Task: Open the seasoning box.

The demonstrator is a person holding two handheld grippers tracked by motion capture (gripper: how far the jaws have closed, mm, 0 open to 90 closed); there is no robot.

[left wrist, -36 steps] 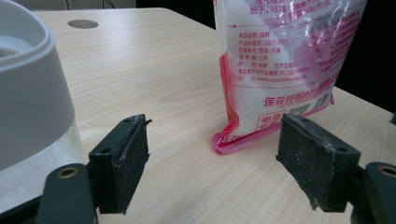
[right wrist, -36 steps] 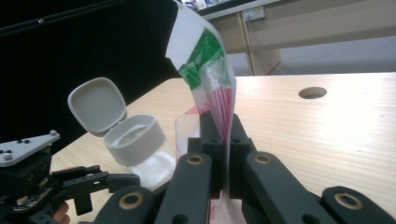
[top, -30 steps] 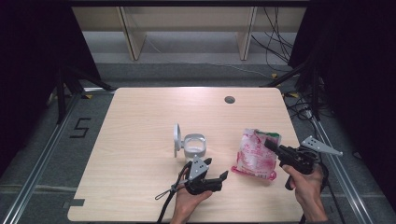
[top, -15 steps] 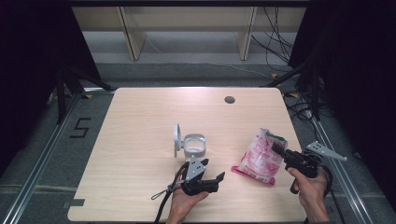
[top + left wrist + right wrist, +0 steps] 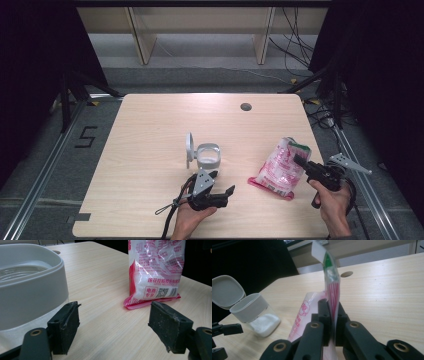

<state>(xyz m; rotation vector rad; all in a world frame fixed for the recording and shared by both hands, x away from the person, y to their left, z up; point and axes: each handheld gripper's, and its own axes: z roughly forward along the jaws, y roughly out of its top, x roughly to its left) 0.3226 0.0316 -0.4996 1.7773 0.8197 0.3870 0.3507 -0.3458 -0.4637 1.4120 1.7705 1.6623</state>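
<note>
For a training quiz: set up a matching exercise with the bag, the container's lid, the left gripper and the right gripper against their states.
Things:
1. pink bag
2. lid of the grey container
3. left gripper
4. right gripper

States:
a. jaws apart, nothing between them
b. flipped open, standing upright
c. jaws shut on the bag's top edge
d. bottom edge on the table, top pinched

Pairs: 1-d, 2-b, 3-a, 4-c

A pale wooden bench [image 5: 150, 130] with a round cable hole [image 5: 245, 106] stands on grey carpet [image 5: 210, 77]. Behind it rise light wooden shelf legs [image 5: 141, 37]; black curtains [image 5: 35, 60] flank both sides, and cables [image 5: 300, 35] trail at the right.
</note>
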